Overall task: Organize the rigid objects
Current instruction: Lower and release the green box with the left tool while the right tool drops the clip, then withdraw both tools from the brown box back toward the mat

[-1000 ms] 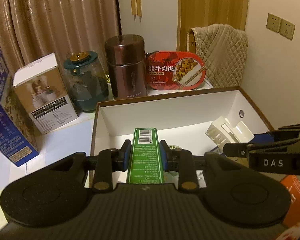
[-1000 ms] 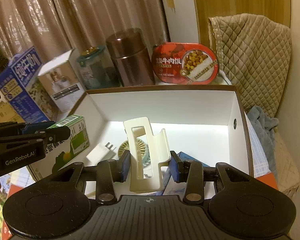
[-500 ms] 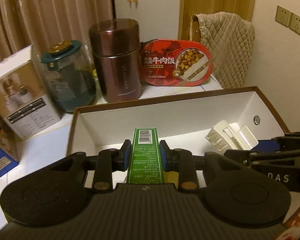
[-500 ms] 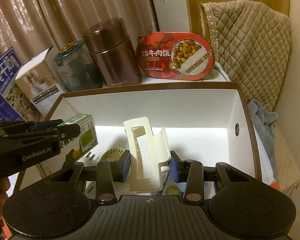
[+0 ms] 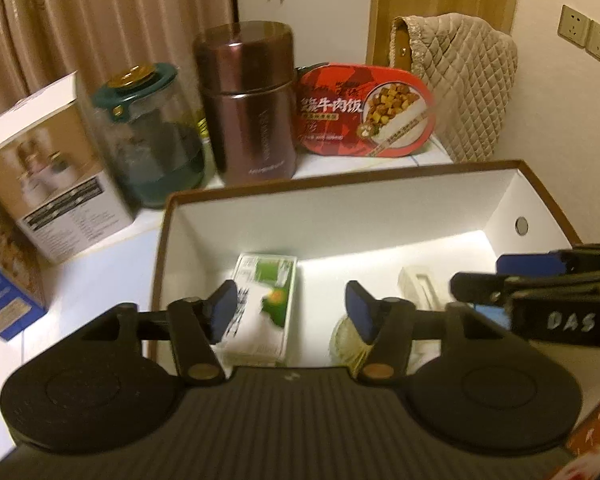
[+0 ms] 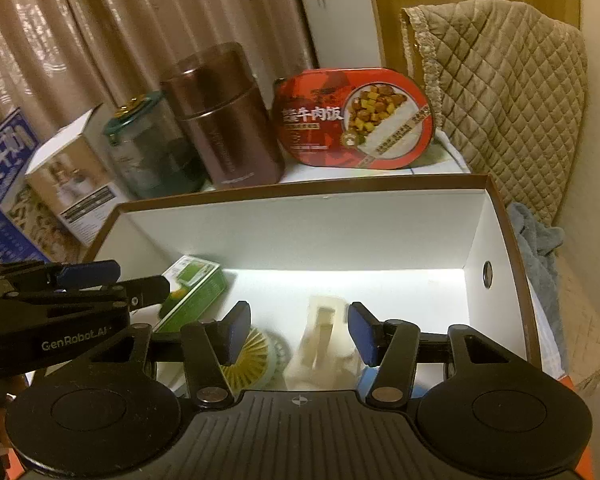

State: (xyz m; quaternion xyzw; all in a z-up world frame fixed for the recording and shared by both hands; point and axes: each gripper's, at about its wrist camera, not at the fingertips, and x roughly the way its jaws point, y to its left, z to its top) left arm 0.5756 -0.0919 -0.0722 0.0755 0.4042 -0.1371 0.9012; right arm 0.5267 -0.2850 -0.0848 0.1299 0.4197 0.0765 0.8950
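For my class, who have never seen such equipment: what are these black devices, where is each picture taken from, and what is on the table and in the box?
There is no robot here. A person holds a two-fingered claw in each hand, and a wide-angle camera on each claw looks forward along its fingers.

One picture looks out from the left claw, the other from the right claw. Each also catches the other claw at its edge.

Both reach into an open white box with a brown rim. The green carton lies below the left claw, the cream plastic holder below the right. Both claws' jaws have just been opening; they stand apart from these things, so nothing is held.

Behind the box stand a brown flask, a glass jar, a red meal tray and a white carton.
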